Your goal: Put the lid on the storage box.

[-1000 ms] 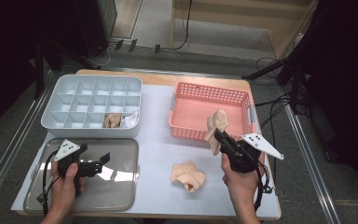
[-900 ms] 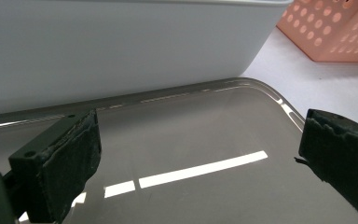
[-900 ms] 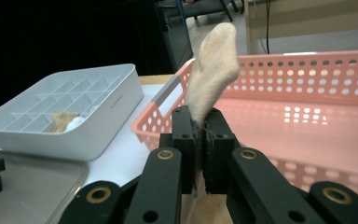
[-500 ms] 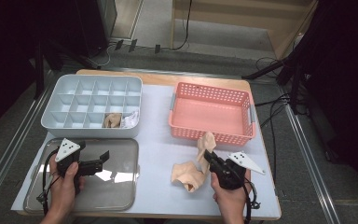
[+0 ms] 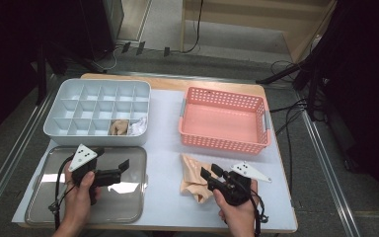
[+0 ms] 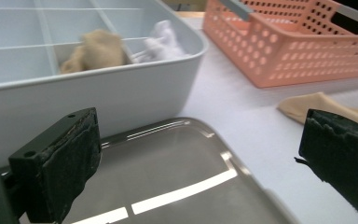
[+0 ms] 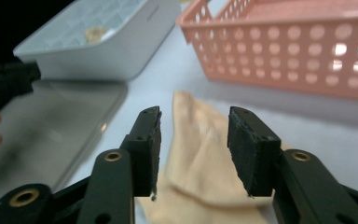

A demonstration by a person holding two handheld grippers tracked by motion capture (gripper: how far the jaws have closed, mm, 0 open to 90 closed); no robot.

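A heap of beige cloth (image 5: 193,177) lies on the white table cover in front of the pink basket (image 5: 222,121). My right gripper (image 5: 208,172) sits low over the heap's right side. Its jaws have just been opening and stand apart; in the right gripper view the cloth (image 7: 200,163) lies below and between them, and the pads do not press it. My left gripper (image 5: 124,166) hovers open over the metal tray (image 5: 54,207), with nothing between its jaws. The grey compartment box (image 5: 79,106) holds a beige piece (image 5: 119,127) and a white piece (image 5: 138,126) in its front right cells.
The pink basket (image 7: 298,51) stands just beyond the cloth, and nothing lies in it. The compartment box wall (image 6: 121,93) rises close behind the metal tray (image 6: 168,172). White table cover runs between the tray and the cloth. The floor drops off past the table's edges.
The right gripper came down from the basket with a beige cloth, laid it on the piece lying on the table, and let go. The left gripper shifted slightly to the right over the tray.
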